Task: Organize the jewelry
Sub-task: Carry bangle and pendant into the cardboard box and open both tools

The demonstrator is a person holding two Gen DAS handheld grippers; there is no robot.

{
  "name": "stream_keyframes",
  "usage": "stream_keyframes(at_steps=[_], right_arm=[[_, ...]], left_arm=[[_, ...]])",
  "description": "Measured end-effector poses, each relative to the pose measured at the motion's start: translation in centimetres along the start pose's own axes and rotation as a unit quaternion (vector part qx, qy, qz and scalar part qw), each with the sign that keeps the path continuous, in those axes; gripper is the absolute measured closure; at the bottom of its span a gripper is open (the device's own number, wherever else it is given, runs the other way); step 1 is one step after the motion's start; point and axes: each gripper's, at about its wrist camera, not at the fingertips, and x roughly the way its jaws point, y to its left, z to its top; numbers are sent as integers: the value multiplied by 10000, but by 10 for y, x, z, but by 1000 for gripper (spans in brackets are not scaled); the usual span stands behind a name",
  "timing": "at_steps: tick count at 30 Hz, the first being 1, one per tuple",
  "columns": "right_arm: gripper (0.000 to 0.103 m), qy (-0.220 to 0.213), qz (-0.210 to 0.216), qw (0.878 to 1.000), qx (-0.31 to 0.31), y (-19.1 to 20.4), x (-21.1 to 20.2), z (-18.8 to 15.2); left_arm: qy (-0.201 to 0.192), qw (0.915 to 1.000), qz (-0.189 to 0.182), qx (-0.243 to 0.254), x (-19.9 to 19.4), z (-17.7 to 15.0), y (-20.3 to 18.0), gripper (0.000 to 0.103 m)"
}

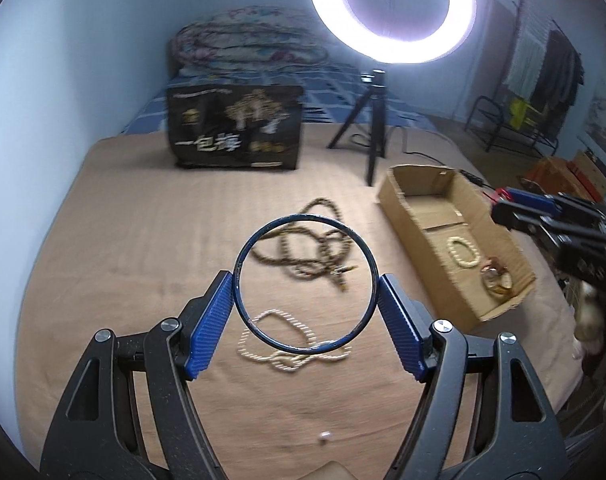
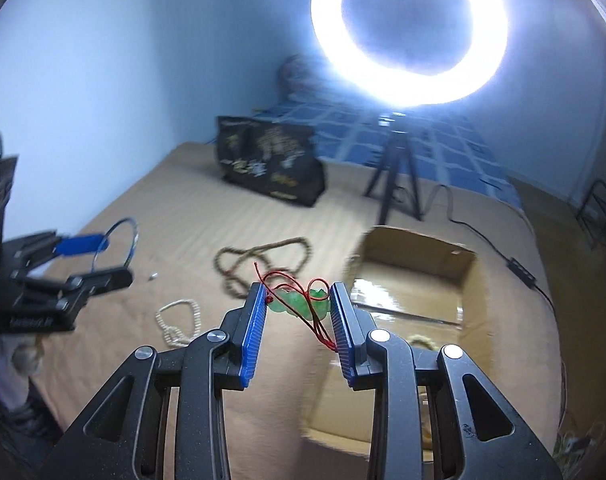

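Where cardboard box [image 1: 431,240] sits: cream bracelet [image 1: 463,252], amber piece [image 1: 496,280] inside.

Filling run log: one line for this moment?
left hand-held gripper: shut on blue bangle | right hand-held gripper: shut on green pendant | cardboard box: two bracelets inside

Right gripper [image 2: 299,304] clamping green pendant [image 2: 299,303] on red cord [image 2: 315,322], above cardboard box [image 2: 469,276], tan bedspread [image 2: 175,208]

tongs [image 1: 305,284] | black frames | blue ribbed pads (silver screws)
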Motion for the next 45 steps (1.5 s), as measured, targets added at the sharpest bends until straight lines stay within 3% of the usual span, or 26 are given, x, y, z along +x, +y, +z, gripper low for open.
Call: stream_keyframes(at_steps=[18,37,39,42,45], right_arm=[[72,70,-542,9962,681,-87,28,9],[72,240,-658,9920,1048,-127,63,8],[66,262,-748,9912,1060,-129,63,7],[37,213,-829,9904,1088,-130,61,7],[35,172,-914,9897,1084,-130,58,7]], left_arm=[[104,9970,-614,457,52,23,-112,28],[431,9936,-926,478,96,23,-154,28],[485,9933,-944,460,98,23,-154,28],[594,9927,-974,402,102,24,-151,28],[597,9928,-957,394,101,24,-149,28]])
